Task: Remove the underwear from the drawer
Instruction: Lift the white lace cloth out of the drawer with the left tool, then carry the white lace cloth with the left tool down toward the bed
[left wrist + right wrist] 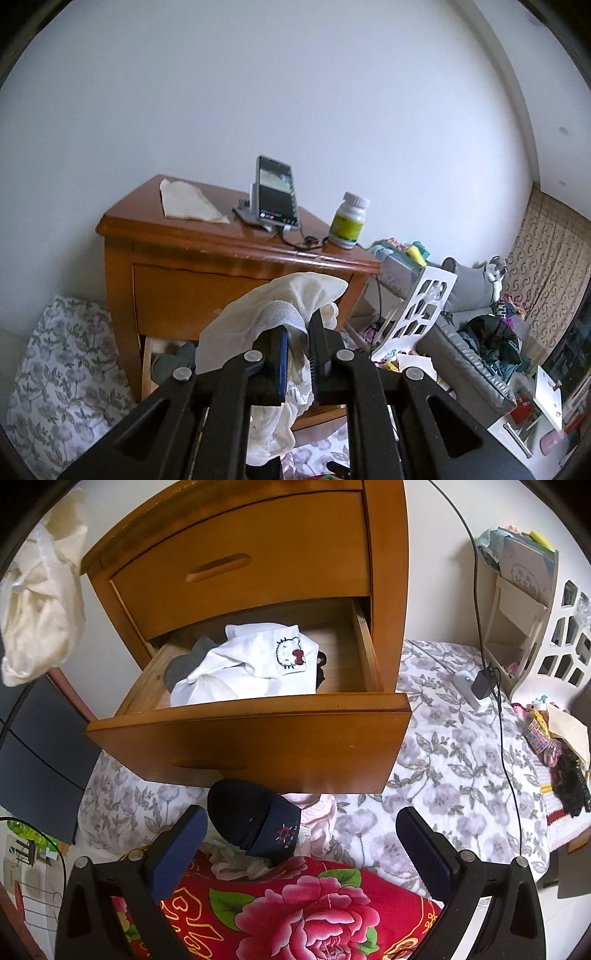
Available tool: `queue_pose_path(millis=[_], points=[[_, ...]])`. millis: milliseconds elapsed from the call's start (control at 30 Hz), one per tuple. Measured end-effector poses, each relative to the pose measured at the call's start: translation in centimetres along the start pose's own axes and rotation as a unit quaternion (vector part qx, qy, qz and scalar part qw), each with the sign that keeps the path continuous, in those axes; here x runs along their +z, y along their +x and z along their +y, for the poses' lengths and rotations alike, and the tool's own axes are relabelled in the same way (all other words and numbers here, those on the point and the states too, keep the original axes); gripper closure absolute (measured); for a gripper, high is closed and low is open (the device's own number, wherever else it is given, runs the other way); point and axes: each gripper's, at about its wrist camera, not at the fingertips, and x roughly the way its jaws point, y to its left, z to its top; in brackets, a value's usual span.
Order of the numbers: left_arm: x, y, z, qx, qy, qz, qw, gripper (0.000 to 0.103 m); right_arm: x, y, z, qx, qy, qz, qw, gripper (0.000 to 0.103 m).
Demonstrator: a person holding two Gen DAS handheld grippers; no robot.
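Black claw [297, 845] arms, blue ribbed pads, silver screws.

**Cream underwear clamped, drawer open**

Underwear [291, 295]: cream-white, crumpled, pinched between the nearly closed jaws of the left gripper [298, 341]; fabric bunches above the fingertips, rest hangs below them. In the right view it dangles clear, up-left of the drawer [258, 734]. Drawer: lower one, wooden, pulled out, ahead of the wide-apart right jaws; white cat-patch garment and grey items inside.

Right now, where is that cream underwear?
The cream underwear is pinched in the left gripper, held up in front of the wooden nightstand. In the right wrist view it hangs at upper left, clear of the open drawer.
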Motion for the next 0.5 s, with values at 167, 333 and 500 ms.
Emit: queue_pose_path(millis=[167, 333, 500], points=[[-0.2, -1.9, -1.2, -0.013, 0.008, -0.011, 0.9998, 0.093, -0.1, -0.4, 0.0, 0.001, 0.000, -0.003, 1.000, 0.000], [-0.6, -3.1, -2.1, -0.022, 0.013, -0.013, 0.9996, 0.094, -0.2, -0.8, 0.1, 0.002, -0.001, -0.007, 1.000, 0.000], [-1.3, -4.0, -3.1, -0.032, 0.022, -0.011, 0.9992, 0.094, -0.3, -1.4, 0.2, 0.003, -0.002, -0.011, 1.000, 0.000]])
